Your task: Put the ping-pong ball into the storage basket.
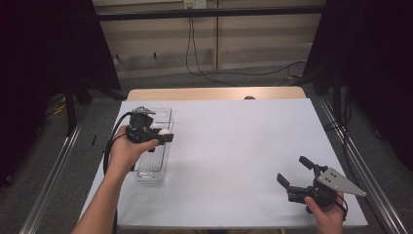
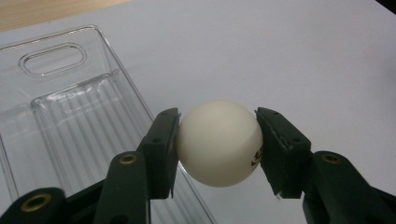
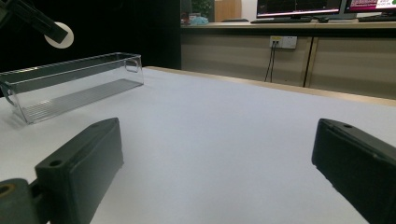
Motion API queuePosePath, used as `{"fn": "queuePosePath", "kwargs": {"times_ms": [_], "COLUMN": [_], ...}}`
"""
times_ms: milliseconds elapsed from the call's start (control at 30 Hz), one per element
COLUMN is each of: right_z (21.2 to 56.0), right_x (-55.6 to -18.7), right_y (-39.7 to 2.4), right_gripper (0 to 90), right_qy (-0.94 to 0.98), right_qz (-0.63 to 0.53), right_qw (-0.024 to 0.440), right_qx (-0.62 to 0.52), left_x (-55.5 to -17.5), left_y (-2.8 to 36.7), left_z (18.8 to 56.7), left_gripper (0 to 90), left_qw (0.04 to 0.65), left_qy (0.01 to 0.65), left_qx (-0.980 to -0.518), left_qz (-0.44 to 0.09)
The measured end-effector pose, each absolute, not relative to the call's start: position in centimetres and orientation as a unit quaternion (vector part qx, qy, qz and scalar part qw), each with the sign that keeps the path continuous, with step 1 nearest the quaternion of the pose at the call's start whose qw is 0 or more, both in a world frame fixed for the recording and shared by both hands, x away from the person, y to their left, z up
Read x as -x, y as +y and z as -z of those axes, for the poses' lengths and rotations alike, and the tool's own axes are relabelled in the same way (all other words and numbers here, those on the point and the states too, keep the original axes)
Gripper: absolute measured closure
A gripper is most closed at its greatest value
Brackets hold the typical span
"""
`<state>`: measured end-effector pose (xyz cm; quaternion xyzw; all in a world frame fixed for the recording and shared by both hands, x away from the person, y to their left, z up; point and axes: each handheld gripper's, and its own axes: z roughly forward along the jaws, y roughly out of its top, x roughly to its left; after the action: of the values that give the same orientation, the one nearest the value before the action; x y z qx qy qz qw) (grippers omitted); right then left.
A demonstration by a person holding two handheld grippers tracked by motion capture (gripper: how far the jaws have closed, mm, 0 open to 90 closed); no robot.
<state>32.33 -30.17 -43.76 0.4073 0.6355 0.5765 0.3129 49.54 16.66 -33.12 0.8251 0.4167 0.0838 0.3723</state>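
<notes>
A white ping-pong ball (image 2: 219, 142) with a dark print sits between the two black jaws of my left gripper (image 2: 217, 140), which is shut on it. In the high view that left gripper (image 1: 164, 134) holds the ball (image 1: 165, 132) above the right rim of a clear plastic bin (image 1: 155, 168) at the table's left. The bin (image 2: 70, 116) is long, ribbed on its floor, with a handle slot at its far end, and looks empty. My right gripper (image 1: 292, 170) rests low near the front right of the table, jaws wide apart with nothing between them.
The white table top (image 1: 234, 146) stretches between the two hands. A wooden edge (image 1: 214, 92) runs along its far side. Metal rails flank the table left and right, and cables lie on the floor behind.
</notes>
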Motion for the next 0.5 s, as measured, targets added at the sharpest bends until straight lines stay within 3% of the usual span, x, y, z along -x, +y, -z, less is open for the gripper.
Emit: {"fn": "queuePosePath", "kwargs": {"times_ms": [500], "right_z": [43.7], "right_x": [-32.2], "right_y": [-30.2], "right_gripper": [1.7], "right_qy": [0.641], "right_qz": [-0.576], "right_qw": [0.313], "right_qx": [-0.400], "left_x": [-49.8], "left_y": [18.0], "left_z": [33.7], "left_gripper": [51.2], "left_qw": [0.357], "left_qy": [0.429], "left_qx": [-0.825], "left_qz": [-0.091]}}
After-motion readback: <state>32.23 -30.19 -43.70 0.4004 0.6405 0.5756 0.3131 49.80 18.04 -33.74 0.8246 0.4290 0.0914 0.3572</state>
